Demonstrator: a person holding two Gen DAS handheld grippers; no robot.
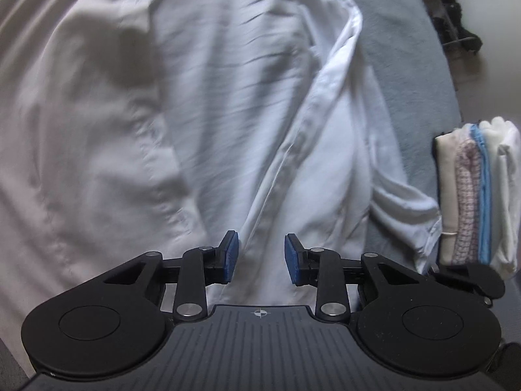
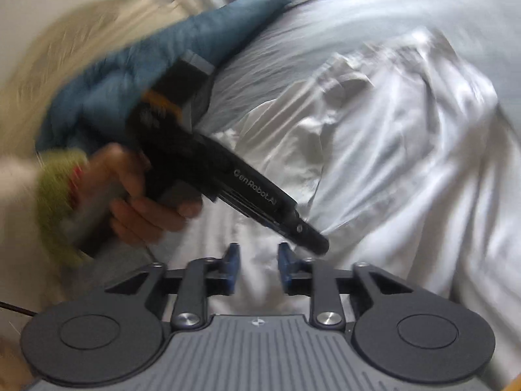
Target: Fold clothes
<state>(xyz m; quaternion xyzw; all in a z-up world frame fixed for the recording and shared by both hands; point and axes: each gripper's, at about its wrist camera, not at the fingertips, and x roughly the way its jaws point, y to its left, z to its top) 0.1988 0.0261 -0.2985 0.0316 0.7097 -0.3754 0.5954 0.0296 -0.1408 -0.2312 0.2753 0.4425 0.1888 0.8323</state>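
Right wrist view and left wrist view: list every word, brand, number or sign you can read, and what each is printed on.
"GenRobot.AI": white lettering along the black body of the left gripper, seen in the right wrist view; the first letter is partly blurred.
Crosshair mark, no text: on the grey ribbed plate of each wrist camera mount.
Shirt, folded stack: no readable text.

Both wrist views down, close over shirt [image 1: 202,104]

"GenRobot.AI" in white along the black body of the left tool [image 2: 320,244].
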